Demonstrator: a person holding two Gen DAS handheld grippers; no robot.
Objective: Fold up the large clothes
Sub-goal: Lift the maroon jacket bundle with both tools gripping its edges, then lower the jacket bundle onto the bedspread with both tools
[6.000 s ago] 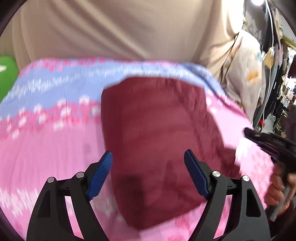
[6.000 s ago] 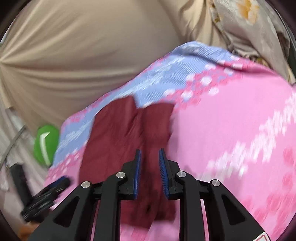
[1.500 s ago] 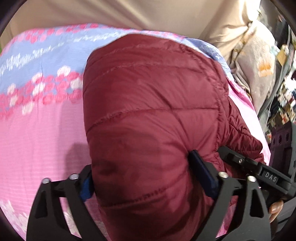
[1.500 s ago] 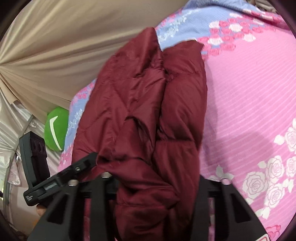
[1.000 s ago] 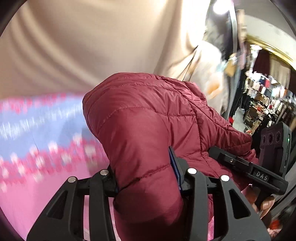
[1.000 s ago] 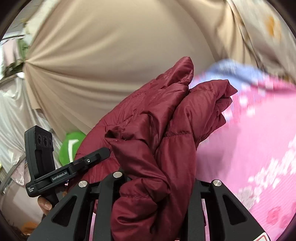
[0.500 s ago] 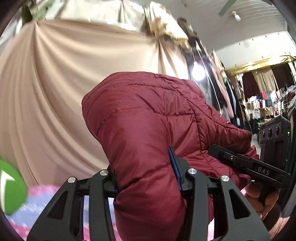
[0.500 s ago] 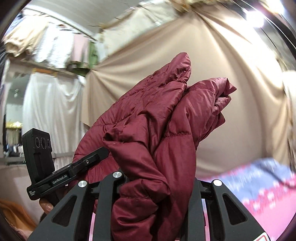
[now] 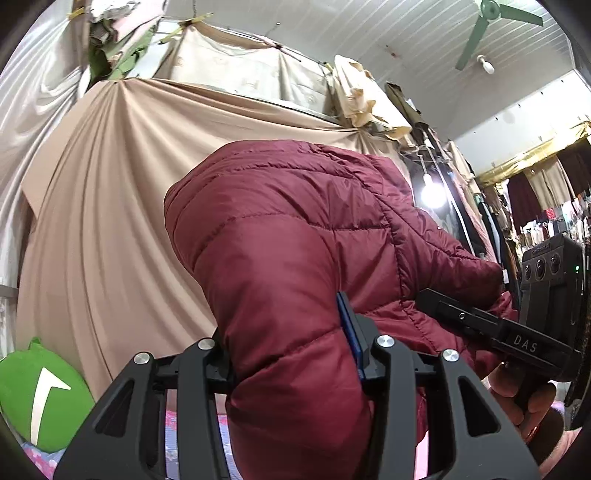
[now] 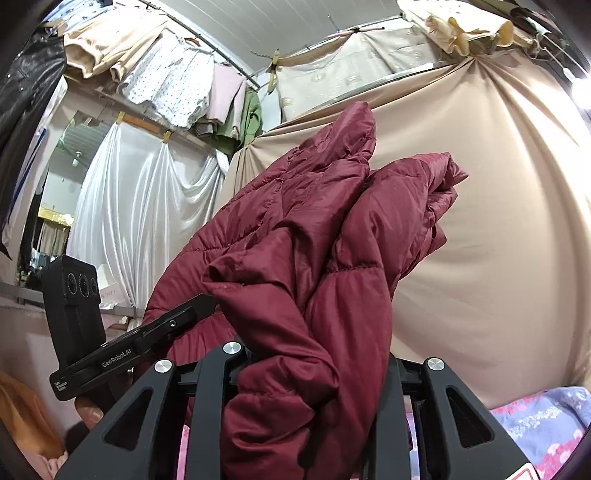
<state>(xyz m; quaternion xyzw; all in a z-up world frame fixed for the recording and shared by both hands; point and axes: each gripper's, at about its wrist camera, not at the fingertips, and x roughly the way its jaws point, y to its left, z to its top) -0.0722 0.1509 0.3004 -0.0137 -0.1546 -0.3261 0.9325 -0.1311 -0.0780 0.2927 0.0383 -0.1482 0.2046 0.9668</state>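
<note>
Right wrist: "GenRobot.AI" on left gripper (image 10: 177, 321) (white lettering).

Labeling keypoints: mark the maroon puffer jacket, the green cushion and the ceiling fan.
maroon puffer jacket (image 9: 280, 236): left wrist view, on the quilted panel above the gripper.
green cushion (image 9: 22, 384): left wrist view, on its green face left of the white mark.
ceiling fan (image 9: 493, 7): left wrist view, on the hub.

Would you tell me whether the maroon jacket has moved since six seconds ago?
Yes: the maroon jacket has gone up, off the pink bedspread, now against the beige curtain.
</note>
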